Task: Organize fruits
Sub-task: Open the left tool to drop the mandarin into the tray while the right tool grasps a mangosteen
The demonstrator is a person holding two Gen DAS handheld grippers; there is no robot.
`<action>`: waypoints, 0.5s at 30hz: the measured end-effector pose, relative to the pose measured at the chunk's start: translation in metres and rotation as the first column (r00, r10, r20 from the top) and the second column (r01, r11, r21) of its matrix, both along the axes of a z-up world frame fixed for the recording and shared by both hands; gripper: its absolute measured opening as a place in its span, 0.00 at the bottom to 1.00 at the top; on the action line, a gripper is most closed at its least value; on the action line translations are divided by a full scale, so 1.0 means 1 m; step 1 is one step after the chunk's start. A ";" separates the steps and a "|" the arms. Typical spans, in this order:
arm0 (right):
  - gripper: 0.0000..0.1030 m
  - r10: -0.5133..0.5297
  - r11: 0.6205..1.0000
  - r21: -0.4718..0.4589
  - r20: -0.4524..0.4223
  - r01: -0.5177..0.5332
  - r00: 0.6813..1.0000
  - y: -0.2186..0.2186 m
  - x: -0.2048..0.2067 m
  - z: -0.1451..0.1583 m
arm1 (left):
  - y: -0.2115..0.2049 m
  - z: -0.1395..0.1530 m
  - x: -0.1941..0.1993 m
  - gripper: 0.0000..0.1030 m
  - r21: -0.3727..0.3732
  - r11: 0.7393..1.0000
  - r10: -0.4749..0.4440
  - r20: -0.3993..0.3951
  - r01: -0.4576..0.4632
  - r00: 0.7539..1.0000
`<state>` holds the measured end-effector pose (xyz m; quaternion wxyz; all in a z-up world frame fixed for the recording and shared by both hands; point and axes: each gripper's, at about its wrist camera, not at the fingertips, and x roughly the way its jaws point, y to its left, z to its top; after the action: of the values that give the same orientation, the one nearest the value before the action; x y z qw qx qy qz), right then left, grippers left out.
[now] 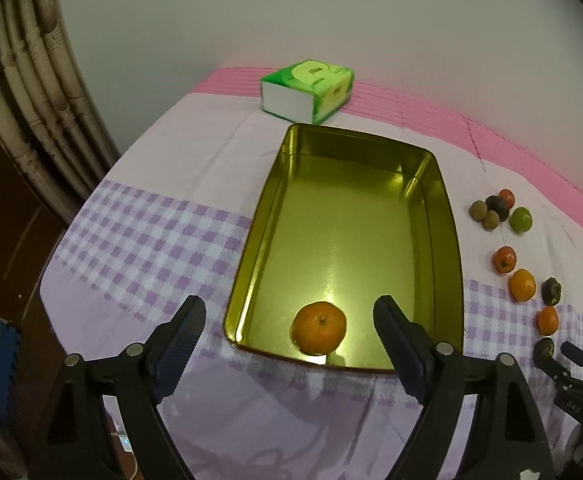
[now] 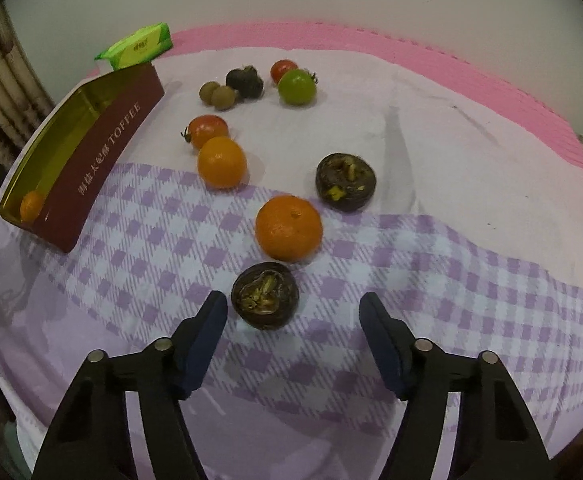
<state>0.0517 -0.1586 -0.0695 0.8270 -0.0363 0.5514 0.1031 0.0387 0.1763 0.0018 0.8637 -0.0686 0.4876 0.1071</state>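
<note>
Tangerine [image 1: 319,328], stem up, in lengthwise tin [image 1: 443,216]

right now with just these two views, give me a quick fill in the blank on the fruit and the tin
1. The gold-lined tin holds exactly ____ orange.
2. The word printed on the tin's maroon side is ____.
3. The green tomato lies on the ____, outside the tin.
4. The fruit nearest the right gripper is the ____-coloured one, not held.

Missing words: one; TOFFEE; tablecloth; dark

"toffee" on the tin's side [image 2: 103,148]
</note>
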 end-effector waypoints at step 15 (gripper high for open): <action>0.37 0.045 0.998 -0.043 -0.020 -0.046 0.999 0.013 0.004 -0.008 | 0.007 -0.004 -0.004 0.87 -0.003 1.000 0.029 -0.021 -0.029 0.999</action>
<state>0.0553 -0.1453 -0.0780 0.8183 -0.0660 0.5602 0.1103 0.0346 0.1837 -0.0020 0.8568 -0.0759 0.4958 0.1195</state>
